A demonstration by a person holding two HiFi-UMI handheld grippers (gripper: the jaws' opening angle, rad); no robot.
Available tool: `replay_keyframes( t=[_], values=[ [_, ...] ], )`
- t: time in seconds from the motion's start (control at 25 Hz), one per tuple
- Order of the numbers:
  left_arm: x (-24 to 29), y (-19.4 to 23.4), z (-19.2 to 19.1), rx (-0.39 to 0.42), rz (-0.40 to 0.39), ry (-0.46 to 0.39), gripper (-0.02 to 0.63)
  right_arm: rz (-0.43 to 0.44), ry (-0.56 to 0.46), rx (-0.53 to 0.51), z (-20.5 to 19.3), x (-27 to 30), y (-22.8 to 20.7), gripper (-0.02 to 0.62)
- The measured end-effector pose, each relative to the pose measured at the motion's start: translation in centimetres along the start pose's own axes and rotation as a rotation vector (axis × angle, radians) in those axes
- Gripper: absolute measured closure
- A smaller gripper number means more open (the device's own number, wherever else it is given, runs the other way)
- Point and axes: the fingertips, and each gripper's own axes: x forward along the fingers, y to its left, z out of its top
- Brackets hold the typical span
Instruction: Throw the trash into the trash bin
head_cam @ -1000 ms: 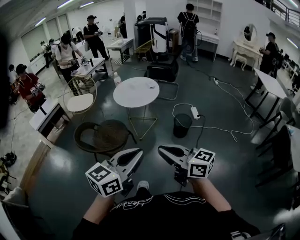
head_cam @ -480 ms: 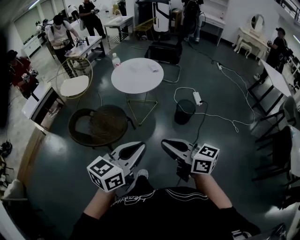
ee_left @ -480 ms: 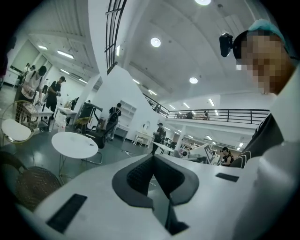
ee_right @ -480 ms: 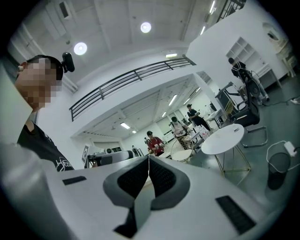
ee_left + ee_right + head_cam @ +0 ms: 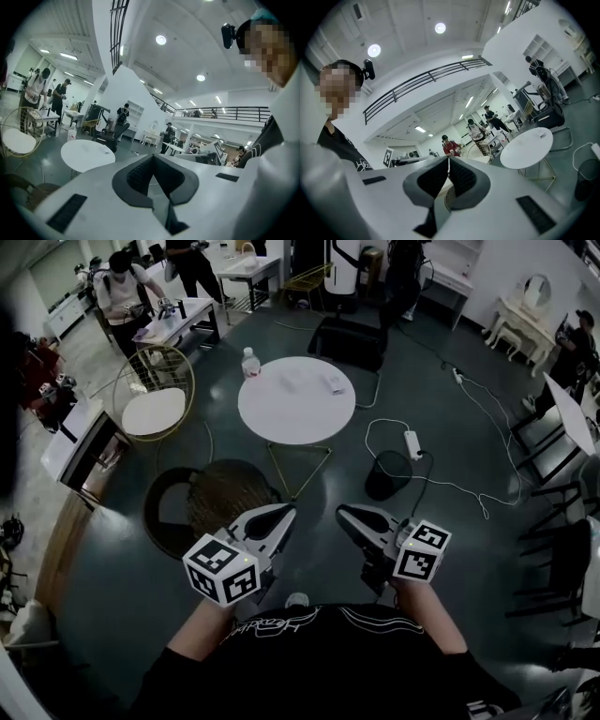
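Both L claw (image 5: 284, 513) & R claw (image 5: 347, 514) fully closed, empty; trash bin (image 5: 387, 486) ahead.

Place: large open work hall with a mezzanine
Signs: mezzanine railing (image 5: 422, 80), round white table (image 5: 296, 399), floor power strip (image 5: 412, 441), people at worktables (image 5: 122, 285)
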Motion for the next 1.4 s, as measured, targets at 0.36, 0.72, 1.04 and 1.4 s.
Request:
replay_keyframes(
  t=[0.36, 0.72, 1.04, 1.4],
  values=[
    [5.8, 4.5, 3.1, 0.019, -0.033, 0.007, 0.6, -0.039, -0.009, -0.039, 4.0, 3.1, -5.8, 0.56],
    [15.9, 10.6, 5.4, 0.014, 0.045, 0.024, 0.6, 0.027, 0.019, -0.03, 10.2, 5.9, -17.5, 0.56],
    [29.2, 16.5, 9.3, -0.029, 0.111, 0.024, 0.6, 0.065, 0.065, -0.038, 18.2, 7.4, -30.5, 0.56],
    [34.4, 21.4, 10.3, -0.112, 0.212, 0.012, 0.6, 0.078, 0.16, -0.042, 19.9, 9.1, -37.3, 0.56]
  ],
)
